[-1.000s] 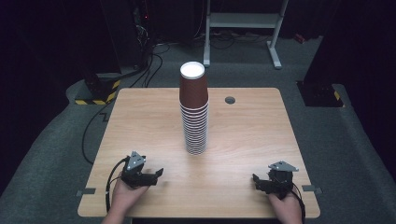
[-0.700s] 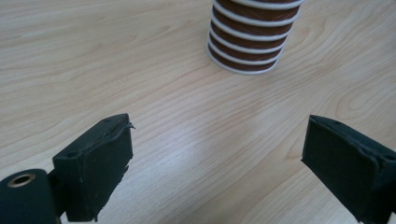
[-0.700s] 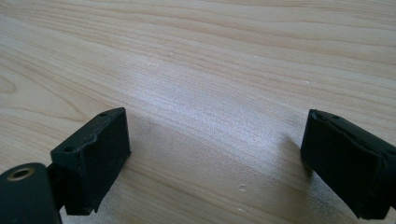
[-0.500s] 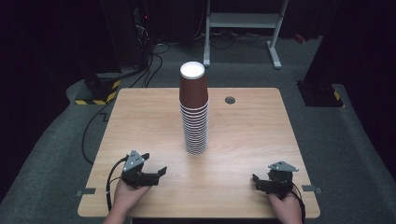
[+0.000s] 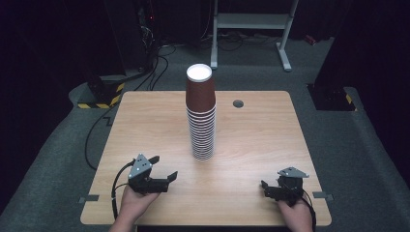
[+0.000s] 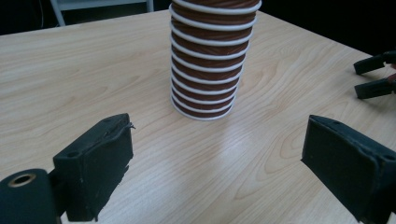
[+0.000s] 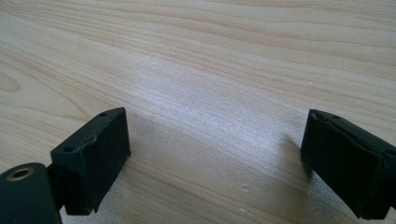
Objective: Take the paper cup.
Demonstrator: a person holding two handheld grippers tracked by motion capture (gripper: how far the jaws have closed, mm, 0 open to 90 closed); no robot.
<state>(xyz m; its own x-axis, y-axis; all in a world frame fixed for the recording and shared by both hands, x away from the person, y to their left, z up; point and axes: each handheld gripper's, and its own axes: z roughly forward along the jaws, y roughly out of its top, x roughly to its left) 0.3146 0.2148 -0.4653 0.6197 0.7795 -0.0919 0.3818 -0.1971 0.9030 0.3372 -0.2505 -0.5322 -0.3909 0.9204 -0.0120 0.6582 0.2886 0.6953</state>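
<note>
your left claw [image 5: 163, 168] has lifted off the table [image 5: 145, 121] and edged toward the stack of brown paper cups [image 5: 201, 113], while your right claw [image 5: 267, 188] has kept its place near the front right corner. that reads as the opening reach, with the left hand going for the cups first and nothing yet taken. the stack stands upright at the middle of the table, rims down, and in the left gripper view its lower cups [image 6: 208, 65] rise straight ahead between the jaws but well beyond them. the left claw gapes, its pads [image 6: 100, 158] touching nothing. the right claw [image 7: 215, 163] is likewise spread wide over bare wood, empty, low to the tabletop and well apart from the stack.
</note>
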